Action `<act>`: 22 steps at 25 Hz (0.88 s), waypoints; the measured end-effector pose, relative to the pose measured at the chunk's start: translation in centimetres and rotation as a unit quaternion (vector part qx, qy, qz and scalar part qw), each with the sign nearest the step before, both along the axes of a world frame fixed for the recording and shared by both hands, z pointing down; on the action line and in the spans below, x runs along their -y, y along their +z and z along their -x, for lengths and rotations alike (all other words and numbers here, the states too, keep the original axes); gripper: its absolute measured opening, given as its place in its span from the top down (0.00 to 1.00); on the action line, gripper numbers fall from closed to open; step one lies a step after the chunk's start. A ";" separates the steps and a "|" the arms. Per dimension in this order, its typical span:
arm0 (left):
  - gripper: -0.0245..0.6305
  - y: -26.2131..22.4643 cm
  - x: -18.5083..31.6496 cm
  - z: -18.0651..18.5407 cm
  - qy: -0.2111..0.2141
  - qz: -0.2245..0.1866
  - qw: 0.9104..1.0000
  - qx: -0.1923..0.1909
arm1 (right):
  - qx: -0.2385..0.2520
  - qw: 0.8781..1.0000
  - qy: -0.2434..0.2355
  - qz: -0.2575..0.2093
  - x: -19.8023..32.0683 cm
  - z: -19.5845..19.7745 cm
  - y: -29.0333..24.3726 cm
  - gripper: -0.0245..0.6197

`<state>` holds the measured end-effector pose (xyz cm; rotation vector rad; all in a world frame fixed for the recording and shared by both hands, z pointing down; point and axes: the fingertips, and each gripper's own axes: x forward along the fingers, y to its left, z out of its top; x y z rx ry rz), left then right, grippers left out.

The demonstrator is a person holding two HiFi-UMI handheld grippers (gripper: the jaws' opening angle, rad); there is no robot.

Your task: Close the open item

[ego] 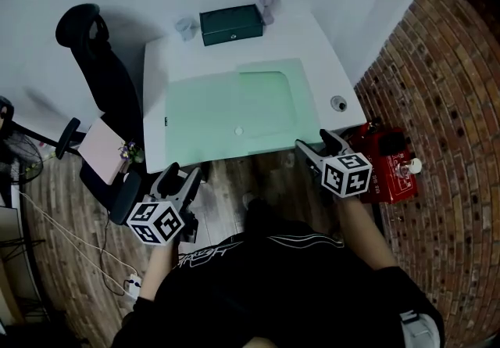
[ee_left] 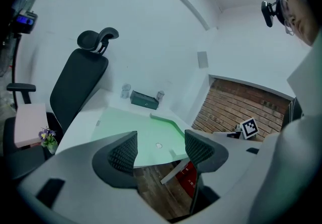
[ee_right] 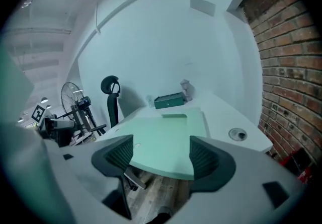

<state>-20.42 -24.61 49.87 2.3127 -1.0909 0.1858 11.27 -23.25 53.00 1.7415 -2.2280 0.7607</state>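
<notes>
Head view puts the dark green box (ego: 230,24) on the counter (ego: 332,65) beyond the green mat's (ego: 226,116) far edge, while the left gripper (ego: 183,174) and right gripper (ego: 314,143) hang off its near edge, jaws wide apart and empty.

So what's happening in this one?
A person stands at the front of a white desk, holding a two-jaw gripper in each hand. The left gripper and right gripper are both open and empty, near the desk's front edge. The dark green rectangular box sits untouched at the far edge, beyond the pale green mat.
</notes>
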 end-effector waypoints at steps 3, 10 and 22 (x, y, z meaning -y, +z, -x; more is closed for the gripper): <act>0.51 0.2 1.7 0.6 -0.017 0.008 1.000 -0.002 | -0.031 0.999 0.013 0.025 2.6 -1.0 2.0 0.43; 0.51 0.4 4.3 1.1 -0.037 0.017 0.999 -0.002 | -0.084 0.993 0.031 0.075 6.8 -3.5 6.3 0.40; 0.51 1.8 6.6 3.6 -0.077 0.032 0.997 0.004 | -0.114 0.986 0.031 0.120 8.7 -5.0 10.4 0.44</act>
